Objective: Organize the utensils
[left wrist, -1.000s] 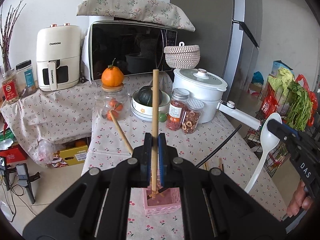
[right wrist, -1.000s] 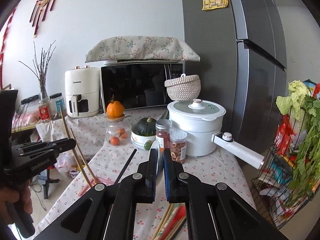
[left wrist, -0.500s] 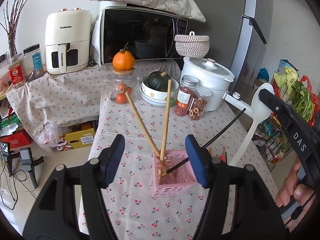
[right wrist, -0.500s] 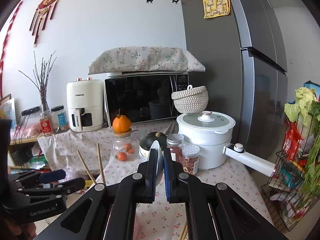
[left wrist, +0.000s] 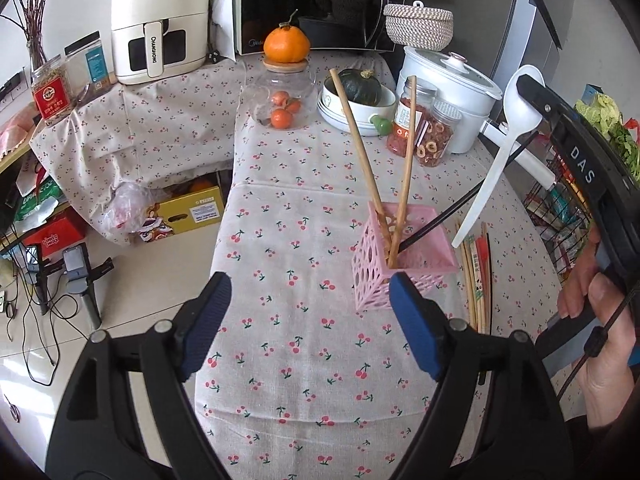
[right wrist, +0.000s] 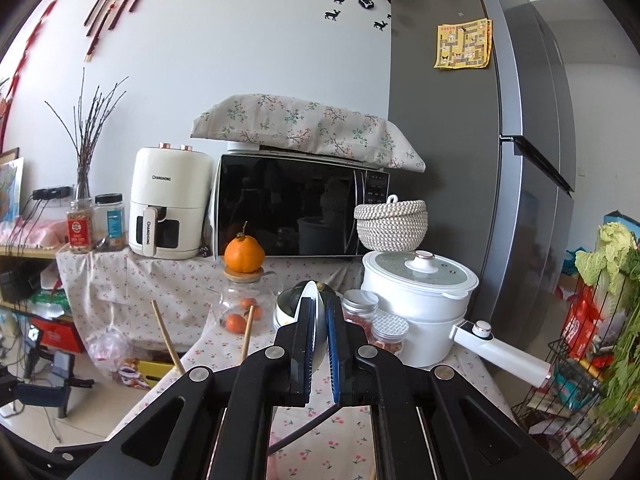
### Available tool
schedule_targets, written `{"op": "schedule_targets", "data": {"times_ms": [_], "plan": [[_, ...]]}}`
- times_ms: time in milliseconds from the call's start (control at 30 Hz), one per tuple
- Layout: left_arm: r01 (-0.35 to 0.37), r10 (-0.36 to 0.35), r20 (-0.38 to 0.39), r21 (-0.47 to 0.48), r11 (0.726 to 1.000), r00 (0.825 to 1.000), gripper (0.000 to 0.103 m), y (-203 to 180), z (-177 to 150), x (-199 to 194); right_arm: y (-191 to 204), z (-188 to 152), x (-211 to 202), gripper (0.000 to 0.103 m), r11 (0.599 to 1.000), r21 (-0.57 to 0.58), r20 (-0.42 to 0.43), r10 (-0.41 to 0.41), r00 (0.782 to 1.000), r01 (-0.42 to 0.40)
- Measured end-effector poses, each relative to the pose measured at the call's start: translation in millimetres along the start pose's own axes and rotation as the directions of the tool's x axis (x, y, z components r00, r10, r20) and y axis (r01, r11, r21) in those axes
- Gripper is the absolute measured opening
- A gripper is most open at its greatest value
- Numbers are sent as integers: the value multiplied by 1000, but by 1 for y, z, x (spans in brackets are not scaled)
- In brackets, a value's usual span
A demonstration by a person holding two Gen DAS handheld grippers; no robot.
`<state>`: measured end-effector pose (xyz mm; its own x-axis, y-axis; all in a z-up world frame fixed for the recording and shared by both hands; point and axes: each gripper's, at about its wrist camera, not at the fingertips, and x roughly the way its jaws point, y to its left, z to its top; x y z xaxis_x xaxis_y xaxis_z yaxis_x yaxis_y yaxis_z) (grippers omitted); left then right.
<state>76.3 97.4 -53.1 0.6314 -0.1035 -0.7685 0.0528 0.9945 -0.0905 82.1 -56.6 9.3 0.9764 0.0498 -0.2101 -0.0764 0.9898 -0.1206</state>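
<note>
The pink holder (left wrist: 404, 256) at centre right of the desk (left wrist: 304, 184) holds two wooden chopsticks (left wrist: 402, 168) and a black one. The left gripper (left wrist: 310, 320) hangs below it, fingers spread and empty, while the right gripper (right wrist: 319, 346) clamps a white spoon (left wrist: 500, 152) at upper right. I'd say the spoon goes next, lowered handle-first into the holder.

Glossy plastic spoon (left wrist: 508, 136); pink plastic basket (left wrist: 372, 276); wooden chopsticks (left wrist: 360, 156).

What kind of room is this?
Most likely a home kitchen. A microwave and a white air fryer stand against the wall, a tall grey fridge beside them, and a white cooking pot on the cherry-print table.
</note>
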Motion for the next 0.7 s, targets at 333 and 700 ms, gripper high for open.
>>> {"op": "schedule_targets", "data": {"times_ms": [333, 700], "plan": [[-5, 5, -17, -28, 1000, 1000, 82, 7, 1, 2, 12, -16, 17, 7, 1000, -7, -72, 29, 997, -29], [-6, 6, -13, -5, 1000, 1000, 85, -6, -1, -4, -32, 9, -16, 64, 977, 144, -110, 174, 979, -158]]}}
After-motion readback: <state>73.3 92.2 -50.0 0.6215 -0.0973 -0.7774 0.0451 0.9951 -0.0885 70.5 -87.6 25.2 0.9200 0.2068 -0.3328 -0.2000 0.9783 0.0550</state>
